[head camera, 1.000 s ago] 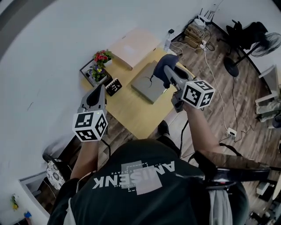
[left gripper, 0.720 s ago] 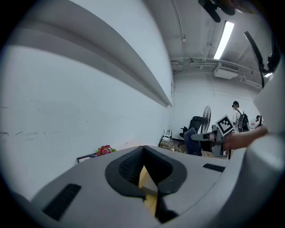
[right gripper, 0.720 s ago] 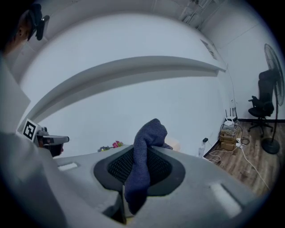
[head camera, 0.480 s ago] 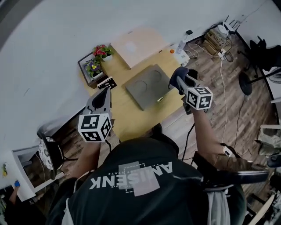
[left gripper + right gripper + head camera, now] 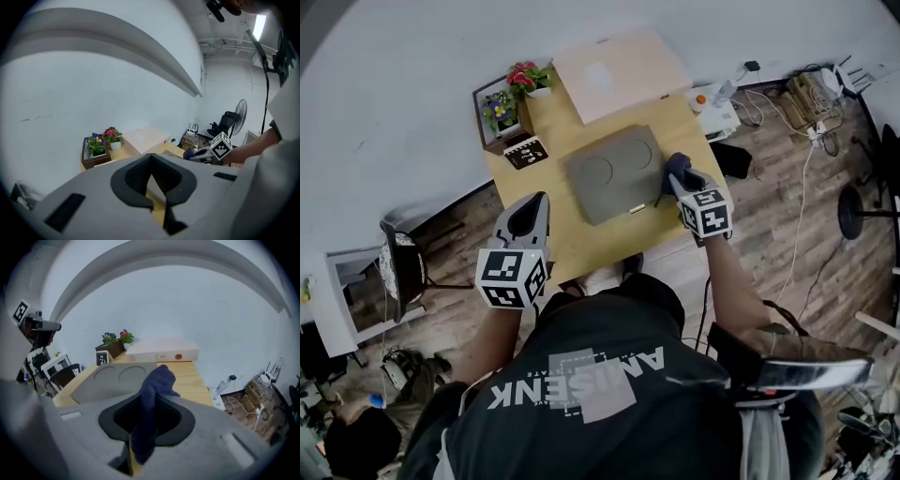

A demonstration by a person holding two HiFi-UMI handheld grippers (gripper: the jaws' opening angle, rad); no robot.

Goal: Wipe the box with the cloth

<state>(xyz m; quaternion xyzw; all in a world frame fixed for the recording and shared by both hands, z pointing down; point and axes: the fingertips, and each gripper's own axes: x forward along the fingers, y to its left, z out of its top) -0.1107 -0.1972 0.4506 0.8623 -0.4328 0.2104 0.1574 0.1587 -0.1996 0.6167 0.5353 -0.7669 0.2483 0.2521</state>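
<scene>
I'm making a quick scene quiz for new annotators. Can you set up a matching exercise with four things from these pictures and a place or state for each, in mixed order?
Things:
1. cloth
2. grey box
3. flowers
4. left tool

Places or states:
a. in the wooden tray at a far corner of the table
b. clamped in the right tool
c. holds nothing, jaws together
d. lies flat mid-table, two round recesses on top

Pairs: 1-b, 2-d, 3-a, 4-c
</scene>
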